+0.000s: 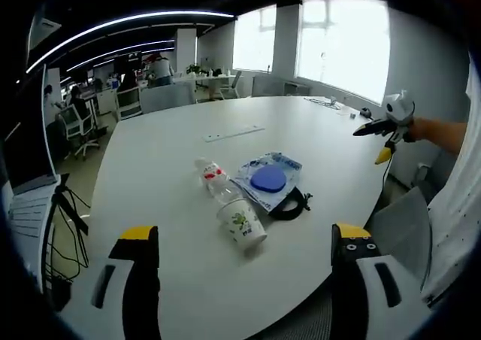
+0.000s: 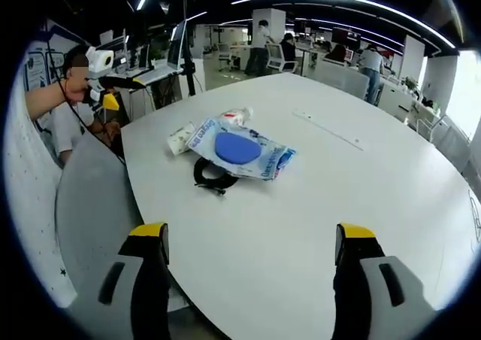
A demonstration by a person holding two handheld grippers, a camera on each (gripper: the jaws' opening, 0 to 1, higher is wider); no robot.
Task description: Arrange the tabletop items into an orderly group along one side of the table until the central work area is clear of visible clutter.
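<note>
A small cluster lies on the white table (image 1: 150, 174). It holds a paper cup (image 1: 242, 223) on its side, a clear plastic bottle (image 1: 214, 180) behind it, a clear bag with a blue disc (image 1: 268, 180), and a black coiled cord (image 1: 289, 204). My left gripper (image 1: 245, 232) hangs open just short of the cup, touching nothing. The right gripper (image 1: 376, 141) shows at the far right, off the table edge. In the right gripper view, the bag (image 2: 240, 150), cord (image 2: 214, 176), cup (image 2: 180, 138) and bottle (image 2: 234, 116) lie ahead of my open right gripper (image 2: 252, 235). The left gripper (image 2: 116, 90) shows at upper left.
A thin white strip (image 1: 233, 133) lies farther out on the table, also seen as the strip (image 2: 327, 129). A grey chair (image 2: 90, 197) stands at the table edge. Small items (image 1: 331, 103) sit near the far window side. Office desks and chairs stand beyond.
</note>
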